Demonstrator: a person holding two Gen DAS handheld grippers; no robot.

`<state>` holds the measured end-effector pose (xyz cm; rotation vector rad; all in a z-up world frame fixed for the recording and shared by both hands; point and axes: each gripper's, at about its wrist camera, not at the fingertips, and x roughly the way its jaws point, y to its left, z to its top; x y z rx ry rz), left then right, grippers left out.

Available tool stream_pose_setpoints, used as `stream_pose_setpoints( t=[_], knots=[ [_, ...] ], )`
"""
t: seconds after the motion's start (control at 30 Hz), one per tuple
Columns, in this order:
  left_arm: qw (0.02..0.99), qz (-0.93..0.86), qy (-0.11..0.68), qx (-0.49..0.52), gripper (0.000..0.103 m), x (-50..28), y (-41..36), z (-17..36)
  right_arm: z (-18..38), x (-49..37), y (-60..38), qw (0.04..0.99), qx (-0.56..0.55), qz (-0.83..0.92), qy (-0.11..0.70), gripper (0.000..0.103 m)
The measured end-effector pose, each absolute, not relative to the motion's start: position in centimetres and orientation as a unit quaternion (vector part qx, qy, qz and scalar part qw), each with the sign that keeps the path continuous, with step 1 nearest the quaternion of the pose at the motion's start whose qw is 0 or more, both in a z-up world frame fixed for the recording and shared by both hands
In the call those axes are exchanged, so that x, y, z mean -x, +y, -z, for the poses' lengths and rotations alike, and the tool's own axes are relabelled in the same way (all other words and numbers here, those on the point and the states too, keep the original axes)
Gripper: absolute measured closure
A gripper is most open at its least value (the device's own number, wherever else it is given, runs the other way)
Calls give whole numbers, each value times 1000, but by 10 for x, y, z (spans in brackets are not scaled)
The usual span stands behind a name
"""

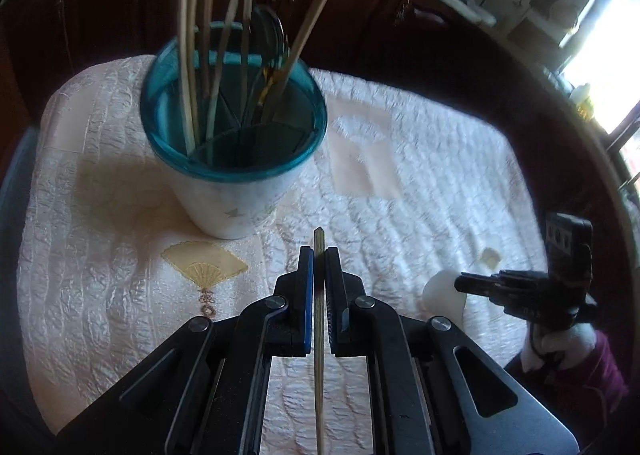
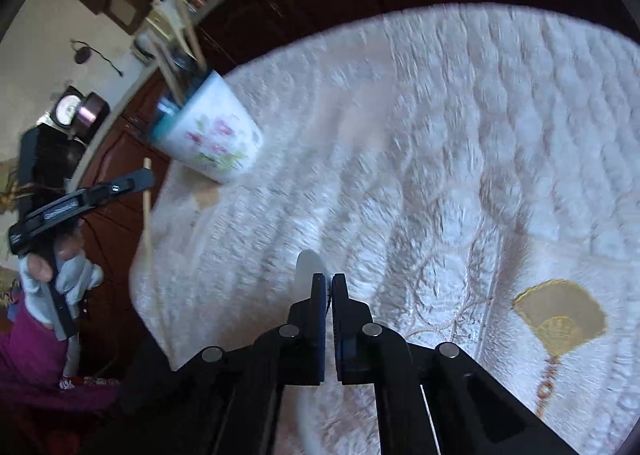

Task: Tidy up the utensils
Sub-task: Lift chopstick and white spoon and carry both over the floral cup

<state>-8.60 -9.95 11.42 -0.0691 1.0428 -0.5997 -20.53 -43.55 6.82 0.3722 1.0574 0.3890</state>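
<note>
My left claw (image 1: pixel 319 255) is pinched tight on a single chopstick (image 1: pixel 319 335), its tip poking out just short of the cup (image 1: pixel 236 143) on the white cloth (image 1: pixel 420 175). The cup already holds several chopsticks (image 1: pixel 192 55) and a spoon. My right claw (image 2: pixel 329 280) is nipped narrow on a white spoon (image 2: pixel 306 267), low over the cloth
</note>
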Motion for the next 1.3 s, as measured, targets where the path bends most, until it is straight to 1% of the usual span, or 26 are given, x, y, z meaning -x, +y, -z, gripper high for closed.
stream_pose_setpoints(
  t=[0.1,0.33,0.7,0.83,0.93,1.07,1.3],
  knots=[
    [830,288,475,47,99,86,-91,-132,-94,210,-437,845,-176,-185,470,101],
    [859,291,417,67,99,93,-62,-194,-146,202,-429,872,-190,-200,404,101],
    [905,263,325,74,99,73,-25,-286,-227,134,-359,904,-183,-233,308,101],
    [920,240,300,71,99,60,-15,-305,-239,109,-335,912,-178,-233,285,101],
    [930,221,285,76,99,45,-10,-315,-239,90,-315,916,-169,-235,280,101],
    [943,187,266,72,99,25,-8,-315,-229,70,-294,917,-164,-234,279,101],
    [947,157,275,56,99,0,-15,-281,-213,52,-260,928,-108,-233,271,101]
  ],
)
